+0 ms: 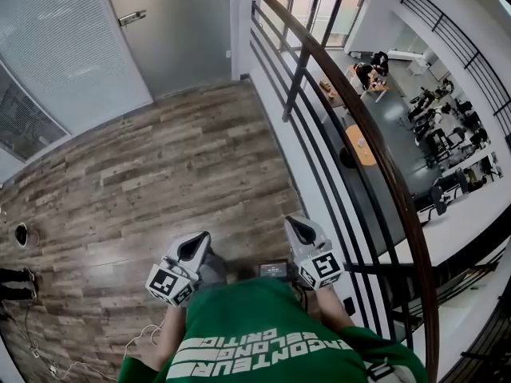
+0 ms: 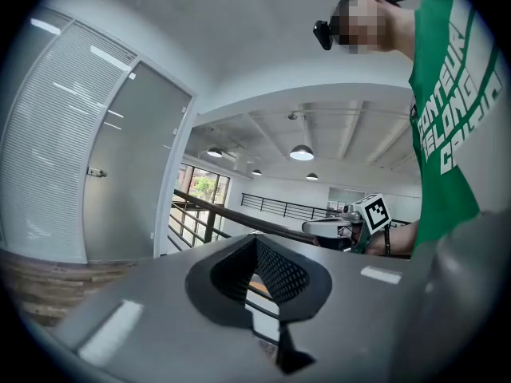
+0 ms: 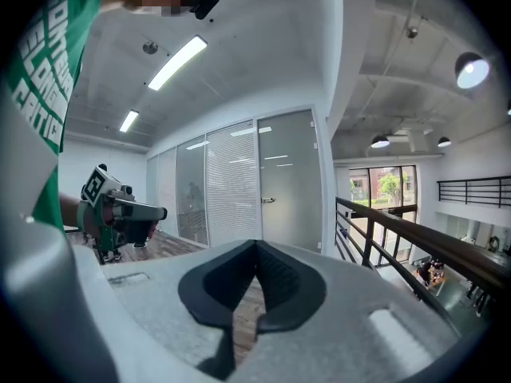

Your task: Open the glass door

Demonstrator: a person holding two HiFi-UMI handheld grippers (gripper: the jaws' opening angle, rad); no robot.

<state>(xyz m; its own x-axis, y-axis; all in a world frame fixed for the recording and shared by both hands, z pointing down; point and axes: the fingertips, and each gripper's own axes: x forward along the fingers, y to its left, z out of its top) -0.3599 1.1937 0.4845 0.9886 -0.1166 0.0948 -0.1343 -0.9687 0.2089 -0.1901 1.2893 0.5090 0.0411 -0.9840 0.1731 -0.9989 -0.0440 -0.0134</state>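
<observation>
The frosted glass door (image 1: pixel 172 30) stands closed at the far end of the wooden floor, with a metal lever handle (image 1: pixel 132 17) near its left edge. It also shows in the left gripper view as the glass door (image 2: pixel 148 174) and in the right gripper view as the glass door (image 3: pixel 287 182) with its handle (image 3: pixel 269 200). My left gripper (image 1: pixel 190 250) and right gripper (image 1: pixel 302 231) are held side by side close to my body, far from the door. Both are shut with nothing between the jaws, which meet at the left gripper's tip (image 2: pixel 255 242) and the right gripper's tip (image 3: pixel 255 246).
A dark handrail with bars (image 1: pixel 351 110) runs along the right, with a lower floor beyond it. Glass panels with blinds (image 1: pixel 48 46) stand left of the door. A cable (image 1: pixel 48 357) and a small dark object (image 1: pixel 21 234) lie on the floor at the left.
</observation>
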